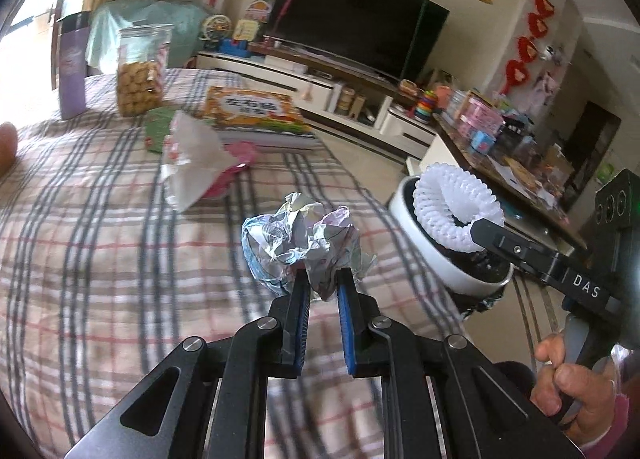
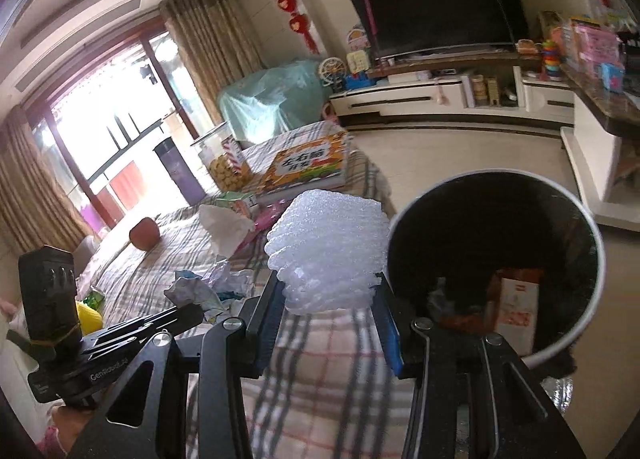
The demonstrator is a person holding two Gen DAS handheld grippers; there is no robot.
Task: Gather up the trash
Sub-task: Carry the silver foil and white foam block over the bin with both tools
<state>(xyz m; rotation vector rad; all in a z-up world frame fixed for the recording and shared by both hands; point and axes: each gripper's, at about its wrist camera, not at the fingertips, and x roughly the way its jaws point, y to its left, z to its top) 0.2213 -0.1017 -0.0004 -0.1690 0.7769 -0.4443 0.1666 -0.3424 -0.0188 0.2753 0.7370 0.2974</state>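
Both grippers are loaded, one piece of trash each.

Left gripper (image 1: 323,286): jaws nearly shut, pinching a paper wad (image 1: 304,237) by its lower edge. The wad sticks up past the tips and hangs over the plaid cloth (image 1: 100,219), clear of it. Gripping low probably keeps the bulk out front so it falls free on release.

Right gripper (image 2: 329,301): jaws partly apart, clamped on a foam net (image 2: 326,247), the white mesh fruit sleeve. In the left view it reads as a ring held at one side by the tip, right at the near rim of the bin (image 1: 404,203). In the right view the foam sits just left of the bin's mouth, not clearly over it. The wider jaw gap fits a soft, bulky thing; squeezing harder would only crush it.

The bin stands on the floor beside the table edge, below cloth level, so trash can be carried over the edge and dropped. It is black-lined with a carton (image 2: 514,309) already inside.

Judgement: transport step, foam goes in first, paper next.

Still on the cloth: crumpled white wrap (image 1: 192,163) on something pink, more crumpled paper near the left gripper in the right view. The book (image 1: 256,115), jar (image 1: 140,75) and purple flask (image 1: 72,71) look like keepers.

Risk: foam is light and springy, could bounce off the rim.
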